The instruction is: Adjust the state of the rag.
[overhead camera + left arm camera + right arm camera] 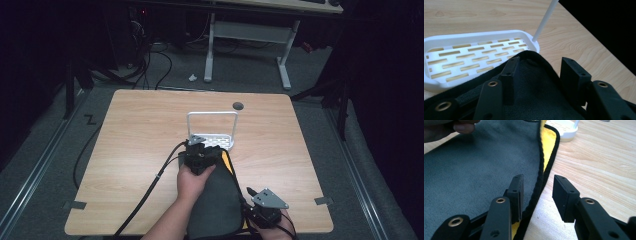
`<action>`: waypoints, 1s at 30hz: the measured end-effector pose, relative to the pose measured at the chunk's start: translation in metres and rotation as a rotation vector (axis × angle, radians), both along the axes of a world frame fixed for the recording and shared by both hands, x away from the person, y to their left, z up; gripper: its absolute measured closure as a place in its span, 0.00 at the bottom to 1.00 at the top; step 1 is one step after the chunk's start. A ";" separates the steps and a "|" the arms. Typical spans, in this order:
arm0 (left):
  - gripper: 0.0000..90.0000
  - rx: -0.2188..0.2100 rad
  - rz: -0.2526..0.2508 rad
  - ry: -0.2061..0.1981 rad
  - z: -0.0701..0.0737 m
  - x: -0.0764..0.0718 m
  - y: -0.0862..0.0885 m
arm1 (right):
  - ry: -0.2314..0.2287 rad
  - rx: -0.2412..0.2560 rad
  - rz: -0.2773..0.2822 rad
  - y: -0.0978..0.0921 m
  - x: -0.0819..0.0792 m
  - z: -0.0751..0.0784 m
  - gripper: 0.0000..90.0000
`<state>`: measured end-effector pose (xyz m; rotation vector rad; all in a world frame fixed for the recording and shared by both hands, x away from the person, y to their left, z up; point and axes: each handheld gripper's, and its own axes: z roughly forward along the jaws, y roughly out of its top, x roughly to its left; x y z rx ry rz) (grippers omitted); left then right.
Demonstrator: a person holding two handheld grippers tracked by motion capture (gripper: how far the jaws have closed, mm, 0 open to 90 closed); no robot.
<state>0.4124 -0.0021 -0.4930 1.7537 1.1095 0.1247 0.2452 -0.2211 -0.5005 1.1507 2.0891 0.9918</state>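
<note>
Your right gripper [536, 195] sits nearest you, jaws parted and straddling the black-bound edge of the dark grey folded cloth with yellow underside [481, 162], nothing clamped. The cloth runs forward from there to your left gripper [536, 72], whose jaws are also apart, resting on its far corner. That corner overlaps the near rim of the white slotted plastic tray with a hoop handle [474, 37], directly ahead of the left jaws. Beyond it: bare light wooden table [140, 125] and a small dark grommet hole [238, 105].
</note>
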 end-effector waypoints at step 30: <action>0.85 0.252 -0.196 -0.002 -0.033 -0.106 0.066 | 0.108 -0.038 0.042 0.019 0.069 -0.008 0.95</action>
